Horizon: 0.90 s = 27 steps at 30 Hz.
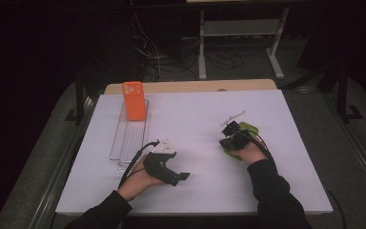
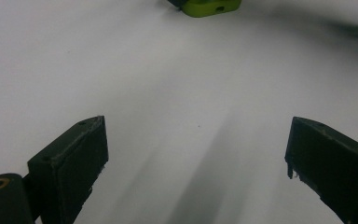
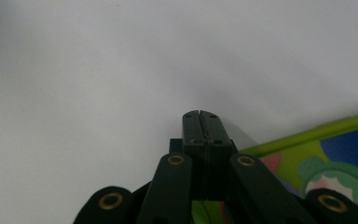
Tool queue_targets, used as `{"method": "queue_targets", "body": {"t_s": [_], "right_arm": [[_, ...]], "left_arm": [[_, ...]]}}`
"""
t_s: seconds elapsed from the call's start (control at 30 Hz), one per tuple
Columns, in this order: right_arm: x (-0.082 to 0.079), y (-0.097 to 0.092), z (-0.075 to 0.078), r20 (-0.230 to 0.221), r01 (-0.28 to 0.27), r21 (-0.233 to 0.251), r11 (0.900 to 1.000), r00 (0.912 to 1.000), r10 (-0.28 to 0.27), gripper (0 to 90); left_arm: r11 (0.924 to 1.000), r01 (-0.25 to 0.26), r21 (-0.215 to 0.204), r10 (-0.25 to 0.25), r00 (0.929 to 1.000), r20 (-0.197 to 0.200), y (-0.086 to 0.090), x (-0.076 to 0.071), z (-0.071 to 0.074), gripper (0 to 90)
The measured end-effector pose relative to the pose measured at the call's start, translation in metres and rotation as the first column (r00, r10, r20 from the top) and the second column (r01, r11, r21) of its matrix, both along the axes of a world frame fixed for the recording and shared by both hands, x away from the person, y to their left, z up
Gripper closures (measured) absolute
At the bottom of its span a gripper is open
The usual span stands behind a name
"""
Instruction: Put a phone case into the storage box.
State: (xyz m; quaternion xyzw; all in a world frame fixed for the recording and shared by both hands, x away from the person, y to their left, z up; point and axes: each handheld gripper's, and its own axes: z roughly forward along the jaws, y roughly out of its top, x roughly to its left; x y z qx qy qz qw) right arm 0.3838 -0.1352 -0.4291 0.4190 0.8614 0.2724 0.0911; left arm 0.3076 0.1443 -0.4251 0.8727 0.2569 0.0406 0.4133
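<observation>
Leaning in the clear rack beyond the wide-apart left tongs, an orange phone; right tongs pressed together over a green case.

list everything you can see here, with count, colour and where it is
flat rectangular phone-like case: 1, orange, far left of the table, propped on the far end of the rack
clear ridged plastic rack: 1, transparent, left side of the table
flat lime-green plastic piece with coloured cartoon print: 1, green, right of centre, under the right gripper
thin pale stick: 1, whitish, just beyond the right gripper
white table surface: 1, white
left gripper: 1, black, near left, jaws wide apart
right gripper: 1, black, jaws together
dark sleeves: 2, black, bottom edge
</observation>
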Motion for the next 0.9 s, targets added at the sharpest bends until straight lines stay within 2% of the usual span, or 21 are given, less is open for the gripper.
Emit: {"method": "queue_targets", "body": {"t_s": [0.2,0.6,0.8,0.9], "right_arm": [[-0.009,-0.012,0.003,0.004,-0.005,-0.006,1.0,1.0,0.005,88.4],[-0.026,-0.034,0.007,-0.015,-0.006,-0.007,1.0,0.9999,0.006,88.4],[-0.031,-0.033,0.007,-0.018,-0.016,-0.022,0.9996,0.9997,0.015,88.5],[-0.034,-0.027,0.004,-0.029,-0.037,-0.058,0.9976,0.9989,0.036,88.5]], "left_arm": [[0.9999,0.009,0.008,-0.009,0.9999,0.009,0.0,0.001,0.0,5.1],[1.0,0.003,-0.005,-0.003,1.0,0.006,-0.002,0.0,0.0,5.1],[1.0,0.006,-0.001,-0.006,1.0,0.003,-0.002,0.0,-0.001,5.2],[0.9999,0.014,0.007,-0.014,0.9999,0.009,-0.001,0.0,0.0,5.1]]}}
